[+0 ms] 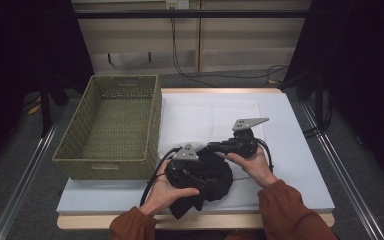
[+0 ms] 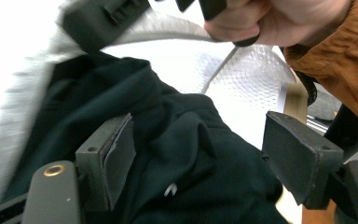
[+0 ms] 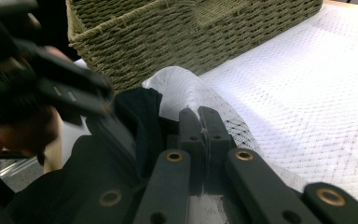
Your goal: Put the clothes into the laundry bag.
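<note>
So the thing being worked here is a black, soft, crumpled cloth garment, bunched in a heap at the near edge of the table, partly tucked into or lying over a white see-through mesh laundry bag. I honestly can't tell how much of it is inside the bag versus just on top.

Judging by the folds, it's light and totally floppy, so it'll sag and drape wherever you lift it. Not fragile and not slippery, but it'll slide out of a shallow pinch. Best bet is to grab a thick fold or a bunched ridge, not a single flat layer. The mesh looks even thinner and catchier, so pinch that at its rim.

The left gripper is spread wide over the dark heap, jaws either side of a fold, not closed on anything. The right gripper is clamped tight with a bit of white mesh caught between its pads, holding the bag's edge up just behind the garment.

Both hands sit close together above the heap in the high view. Under everything there's a white padded table cover, and just to the left stands an olive-green woven wicker basket, with nothing in it that I can see.
</note>
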The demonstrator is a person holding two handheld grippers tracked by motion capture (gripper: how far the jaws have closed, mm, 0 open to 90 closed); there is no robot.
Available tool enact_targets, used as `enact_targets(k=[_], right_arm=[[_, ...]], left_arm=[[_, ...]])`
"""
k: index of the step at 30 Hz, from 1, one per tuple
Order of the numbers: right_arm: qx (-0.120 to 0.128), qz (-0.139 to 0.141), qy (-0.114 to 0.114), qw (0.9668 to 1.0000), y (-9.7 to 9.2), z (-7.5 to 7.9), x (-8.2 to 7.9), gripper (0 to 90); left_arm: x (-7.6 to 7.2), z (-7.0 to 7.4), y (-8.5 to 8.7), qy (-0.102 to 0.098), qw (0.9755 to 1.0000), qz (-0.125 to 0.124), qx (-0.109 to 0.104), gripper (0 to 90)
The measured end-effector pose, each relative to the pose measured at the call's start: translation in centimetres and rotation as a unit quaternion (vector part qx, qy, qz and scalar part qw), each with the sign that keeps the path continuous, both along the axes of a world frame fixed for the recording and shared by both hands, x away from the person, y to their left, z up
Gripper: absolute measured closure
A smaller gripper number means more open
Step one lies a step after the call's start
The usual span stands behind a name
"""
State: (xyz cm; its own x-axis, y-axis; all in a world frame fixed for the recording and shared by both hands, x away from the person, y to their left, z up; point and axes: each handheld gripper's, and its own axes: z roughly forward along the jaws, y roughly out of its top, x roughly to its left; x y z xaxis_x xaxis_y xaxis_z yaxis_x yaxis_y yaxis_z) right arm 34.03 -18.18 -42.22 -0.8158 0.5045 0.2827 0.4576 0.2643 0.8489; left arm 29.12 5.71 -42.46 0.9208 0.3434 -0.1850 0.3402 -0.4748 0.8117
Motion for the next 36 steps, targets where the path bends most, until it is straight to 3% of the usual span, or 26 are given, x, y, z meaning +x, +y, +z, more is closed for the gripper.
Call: enact_targets(k=[5, 8, 11, 15, 18, 21, 25, 30, 31, 32, 33, 35, 36], right_arm=[[-0.001, 0.0, 0.003, 1.0, 0.1, -0.1, 0.0, 89.3], [-0.003, -0.001, 0.002, 1.0, 0.0, -0.1, -0.1, 89.3], [-0.005, 0.0, -0.001, 1.0, 0.1, 0.0, -0.2, 89.2], [-0.008, 0.002, -0.002, 1.0, 0.0, 0.0, -0.4, 89.2], [-0.008, 0.002, 0.0, 1.0, 0.0, -0.1, -0.4, 89.2], [-0.009, 0.002, 0.002, 1.0, 0.0, -0.3, -0.2, 89.2], [-0.012, 0.004, 0.0, 0.9999, 0.2, -0.4, -0.3, 89.1], [-0.015, 0.005, 0.001, 0.9999, 0.4, -0.4, -0.5, 89.1], [-0.015, 0.005, 0.002, 0.9999, 0.3, -0.4, -0.5, 89.2], [-0.015, 0.005, 0.002, 0.9999, 0.3, -0.4, -0.5, 89.1], [-0.016, 0.005, 0.003, 0.9999, 0.3, -0.4, -0.5, 89.1], [-0.016, 0.004, 0.003, 0.9999, 0.3, -0.5, -0.5, 89.1], [-0.016, 0.004, 0.004, 0.9999, 0.2, -0.5, -0.6, 89.1]], left_arm=[[-0.7, 0.8, 2.7, -0.014, 0.9998, 0.011, 0.009, 19.3], [-1.0, 0.1, 3.9, -0.009, 0.9997, 0.02, 0.015, 16.4], [-1.4, -0.8, 4.5, -0.001, 0.9997, 0.013, 0.021, 15.6], [-1.3, -2.3, 3.9, 0.019, 0.9994, 0.004, 0.029, 14.9], [-1.2, -2.8, 3.3, 0.016, 0.9985, 0.002, 0.052, 11.7], [-1.0, -3.2, 2.8, 0.018, 0.9987, 0.001, 0.048, 9.1], [-0.7, -3.9, 2.0, 0.021, 0.9964, -0.009, 0.082, 7.9], [-0.5, -4.3, 1.5, 0.02, 0.9958, -0.009, 0.089, 7.7], [-0.5, -4.5, 1.4, 0.024, 0.9963, -0.006, 0.082, 7.7], [-0.4, -4.4, 1.4, 0.022, 0.9948, -0.006, 0.099, 9.0], [-0.4, -4.6, 1.3, 0.018, 0.9957, -0.003, 0.091, 11.6], [-0.4, -4.5, 1.5, 0.012, 0.995, 0.002, 0.099, 18.6], [-0.4, -4.5, 1.5, 0.013, 0.9956, 0.0, 0.093, 22.5]])
